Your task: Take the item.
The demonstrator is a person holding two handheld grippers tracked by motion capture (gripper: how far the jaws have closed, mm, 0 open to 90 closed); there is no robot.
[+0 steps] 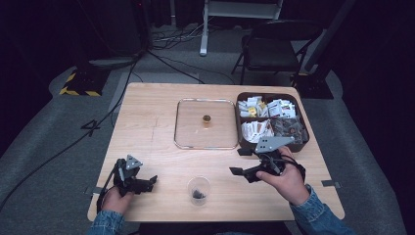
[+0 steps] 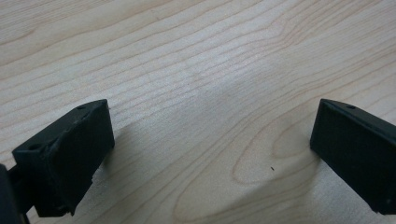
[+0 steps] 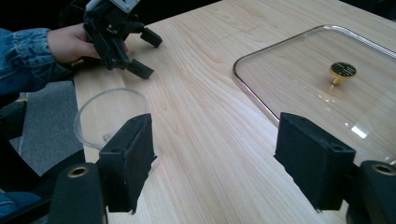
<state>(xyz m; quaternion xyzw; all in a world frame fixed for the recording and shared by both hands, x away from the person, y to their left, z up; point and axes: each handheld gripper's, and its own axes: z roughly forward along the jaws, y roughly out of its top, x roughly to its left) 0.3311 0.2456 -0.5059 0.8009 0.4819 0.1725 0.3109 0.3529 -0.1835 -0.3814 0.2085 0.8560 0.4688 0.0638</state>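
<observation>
a clear plastic cup waits between two empty tongs

a small clear plastic cup (image 1: 198, 190) stands upright on the wooden tabletop (image 1: 147, 127), near the person's edge. something small and dark lies in its bottom; what it is cannot be told. the left tongs (image 1: 149, 182) rest just left of the cup, jaws wide apart with only bare wood between them. the right tongs (image 1: 240, 161) hover to the right of the cup, jaws also spread wide and holding nothing. beyond the cup lies a flat glass lid (image 1: 206, 123) with a brass knob, and to the right of the lid a dark box of packets (image 1: 272, 120).

the cup looks light, thin-walled and smooth, so it would likely flex, slip or tip easily. a gentle grip across the wall below the rim seems best.
</observation>
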